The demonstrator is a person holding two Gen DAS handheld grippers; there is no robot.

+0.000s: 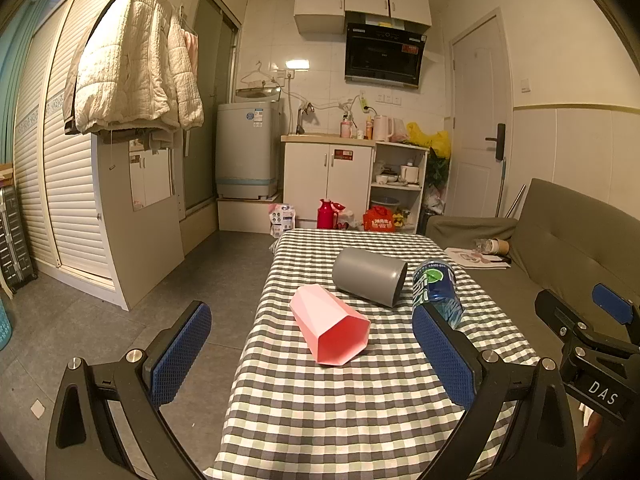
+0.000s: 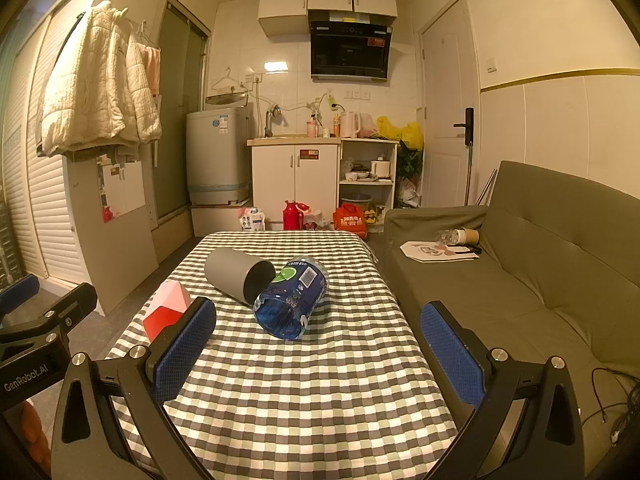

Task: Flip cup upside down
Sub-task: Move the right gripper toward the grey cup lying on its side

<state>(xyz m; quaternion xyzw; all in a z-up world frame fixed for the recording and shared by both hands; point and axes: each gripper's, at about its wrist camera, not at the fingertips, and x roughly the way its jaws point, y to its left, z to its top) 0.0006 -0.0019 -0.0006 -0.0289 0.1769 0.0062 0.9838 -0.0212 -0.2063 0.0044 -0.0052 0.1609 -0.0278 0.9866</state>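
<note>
A pink faceted cup (image 1: 330,322) lies on its side on the checked table (image 1: 340,400), mouth toward me; it also shows in the right wrist view (image 2: 166,308), partly behind my finger. A grey cup (image 1: 369,276) lies on its side behind it, also in the right wrist view (image 2: 238,274). My left gripper (image 1: 312,354) is open and empty, just short of the pink cup. My right gripper (image 2: 318,354) is open and empty, over the table in front of a blue bottle (image 2: 292,302).
The blue plastic bottle (image 1: 438,290) lies on its side beside the grey cup. A green sofa (image 2: 520,280) runs along the table's right side. Bare floor (image 1: 120,320) lies to the left. Kitchen cabinets (image 2: 296,180) stand at the far wall.
</note>
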